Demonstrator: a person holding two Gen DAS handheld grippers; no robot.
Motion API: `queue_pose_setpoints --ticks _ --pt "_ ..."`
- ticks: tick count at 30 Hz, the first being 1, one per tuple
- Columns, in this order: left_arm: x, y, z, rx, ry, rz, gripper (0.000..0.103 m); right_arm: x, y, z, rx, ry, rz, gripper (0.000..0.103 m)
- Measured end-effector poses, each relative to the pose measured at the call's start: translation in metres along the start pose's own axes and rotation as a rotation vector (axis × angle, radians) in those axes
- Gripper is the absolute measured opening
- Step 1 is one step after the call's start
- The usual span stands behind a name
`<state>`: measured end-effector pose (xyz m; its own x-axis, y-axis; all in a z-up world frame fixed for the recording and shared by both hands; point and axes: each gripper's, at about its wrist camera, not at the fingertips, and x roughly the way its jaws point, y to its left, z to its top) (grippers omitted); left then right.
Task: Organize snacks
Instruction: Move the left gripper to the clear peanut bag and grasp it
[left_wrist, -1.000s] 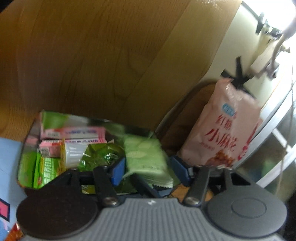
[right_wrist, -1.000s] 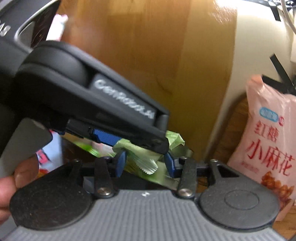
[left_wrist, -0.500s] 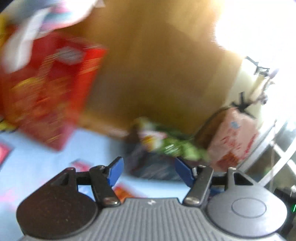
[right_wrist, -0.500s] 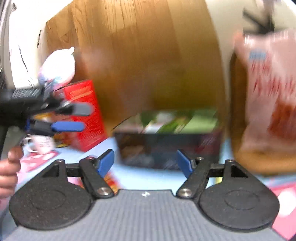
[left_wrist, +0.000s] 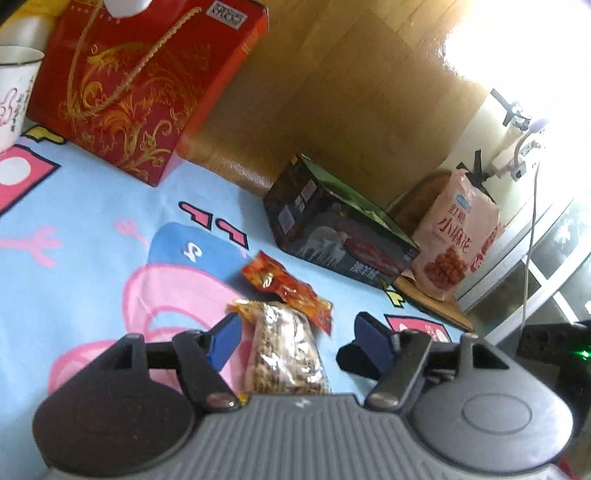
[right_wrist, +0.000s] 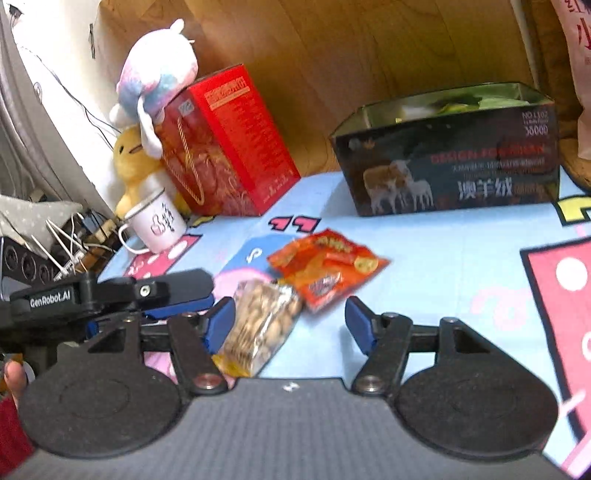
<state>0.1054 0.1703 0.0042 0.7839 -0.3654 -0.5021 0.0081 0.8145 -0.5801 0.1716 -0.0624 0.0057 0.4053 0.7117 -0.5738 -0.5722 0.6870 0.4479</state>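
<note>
A clear packet of nuts (left_wrist: 284, 350) lies on the blue cartoon cloth (left_wrist: 92, 229), between the fingers of my left gripper (left_wrist: 297, 339). Its jaws are opening and the pads do not press the packet. A red-orange snack packet (left_wrist: 284, 284) lies just beyond it. In the right wrist view the nut packet (right_wrist: 262, 325) lies by the left finger of my right gripper (right_wrist: 290, 323), whose jaws are closing on nothing. The red-orange packet (right_wrist: 325, 269) sits just ahead. The dark open box (right_wrist: 443, 158) holds green packets (right_wrist: 454, 105). My left gripper (right_wrist: 110, 295) shows at the left.
A red gift box (right_wrist: 229, 144) with plush toys (right_wrist: 155, 77) stands at the back left, a white mug (right_wrist: 159, 221) before it. A pink snack bag (left_wrist: 458, 240) leans right of the dark box (left_wrist: 340, 229). Cables lie at the left edge. A hand (right_wrist: 14, 376) holds the left gripper.
Both grippers were at the dark box with a green packet between their fingers. They have pulled back from the box, empty, to the two packets on the cloth.
</note>
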Motion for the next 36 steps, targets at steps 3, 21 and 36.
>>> queue_pose_setpoints --ticks 3,21,36 --pt "0.009 0.007 -0.008 0.029 0.000 0.044 0.064 0.004 -0.001 -0.006 0.003 0.018 -0.006 0.061" --pt "0.016 -0.008 -0.017 0.121 0.050 0.014 0.037 0.007 0.028 -0.029 -0.219 0.027 -0.025 0.021" --pt "0.025 -0.024 -0.021 0.213 0.012 0.153 0.048 0.010 0.015 -0.020 -0.272 0.042 0.027 0.020"
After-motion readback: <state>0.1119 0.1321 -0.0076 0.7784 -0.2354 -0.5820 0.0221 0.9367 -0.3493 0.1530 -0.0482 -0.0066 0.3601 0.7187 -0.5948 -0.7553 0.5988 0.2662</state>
